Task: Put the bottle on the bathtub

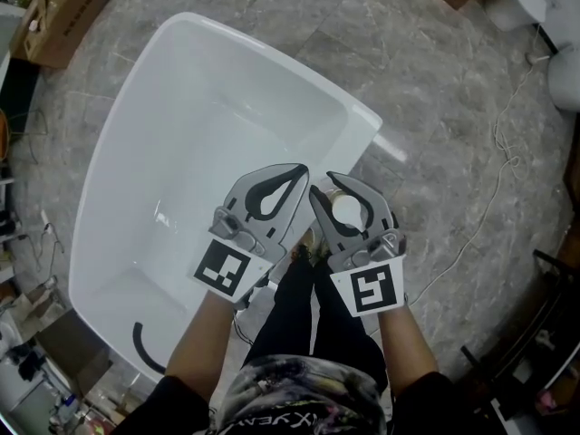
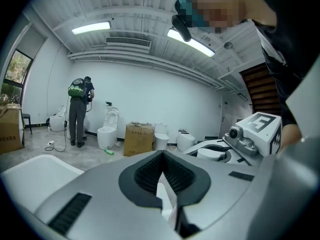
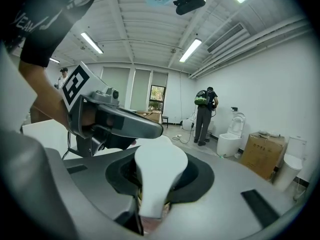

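Right gripper (image 1: 343, 196) pinches the white bottle (image 3: 159, 170), held just beside the bathtub (image 1: 116, 143) and not yet on it. Left gripper (image 2: 162, 155) is pressed together and empty. The step looks like the carry to the rim: bring the bottle over a flat stretch of ledge, set its base square, then release, left gripper clear.

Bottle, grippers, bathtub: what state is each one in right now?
bottle: clamped in the right gripper, not yet on the bathtub.
right gripper: shut on the bottle, held above the tub's near corner.
left gripper: jaws together, nothing between them.
bathtub: standing on the grey floor, no bottle on its rim.
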Demonstrator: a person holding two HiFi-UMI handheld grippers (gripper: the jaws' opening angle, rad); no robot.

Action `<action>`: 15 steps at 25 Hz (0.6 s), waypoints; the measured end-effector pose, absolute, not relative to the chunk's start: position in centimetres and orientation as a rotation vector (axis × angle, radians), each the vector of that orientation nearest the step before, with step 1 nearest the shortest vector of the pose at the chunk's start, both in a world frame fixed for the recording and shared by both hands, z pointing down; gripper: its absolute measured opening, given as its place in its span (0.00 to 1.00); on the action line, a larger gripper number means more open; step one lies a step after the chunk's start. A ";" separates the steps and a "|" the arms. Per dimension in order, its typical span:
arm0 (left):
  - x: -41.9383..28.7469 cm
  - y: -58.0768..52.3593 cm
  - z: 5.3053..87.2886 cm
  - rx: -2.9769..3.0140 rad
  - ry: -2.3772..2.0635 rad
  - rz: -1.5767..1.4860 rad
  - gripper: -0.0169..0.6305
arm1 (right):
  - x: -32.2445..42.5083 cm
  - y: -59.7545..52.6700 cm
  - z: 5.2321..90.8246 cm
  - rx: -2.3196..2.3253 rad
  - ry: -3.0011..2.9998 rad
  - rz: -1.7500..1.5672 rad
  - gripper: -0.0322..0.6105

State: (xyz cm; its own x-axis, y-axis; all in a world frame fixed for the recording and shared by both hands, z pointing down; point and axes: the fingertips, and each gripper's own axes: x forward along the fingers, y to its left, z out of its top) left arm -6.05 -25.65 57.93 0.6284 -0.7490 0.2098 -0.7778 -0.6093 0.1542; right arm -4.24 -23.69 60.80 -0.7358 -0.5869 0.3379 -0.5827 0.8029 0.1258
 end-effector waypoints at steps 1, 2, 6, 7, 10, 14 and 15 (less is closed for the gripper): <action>-6.1 -25.8 58.2 2.617 -1.252 0.182 0.05 | -4.3 -23.9 61.2 0.883 -2.627 -0.012 0.23; -6.2 -26.0 58.5 2.613 -1.254 0.184 0.05 | -4.4 -24.1 61.7 0.878 -2.627 -0.009 0.23; -6.3 -26.5 59.9 2.605 -1.257 0.197 0.05 | -4.9 -24.4 63.2 0.840 -2.635 -0.017 0.23; -6.3 -26.6 60.1 2.604 -1.257 0.199 0.05 | -5.0 -24.4 63.5 0.829 -2.638 -0.022 0.23; -6.2 -26.8 60.5 2.602 -1.261 0.200 0.05 | -5.2 -24.4 63.8 0.805 -2.655 -0.036 0.23; -5.9 -26.9 60.8 2.607 -1.265 0.201 0.05 | -5.2 -24.4 63.7 0.792 -2.672 -0.053 0.23; -5.8 -27.0 60.8 2.607 -1.265 0.200 0.05 | -5.2 -24.4 63.7 0.792 -2.674 -0.051 0.23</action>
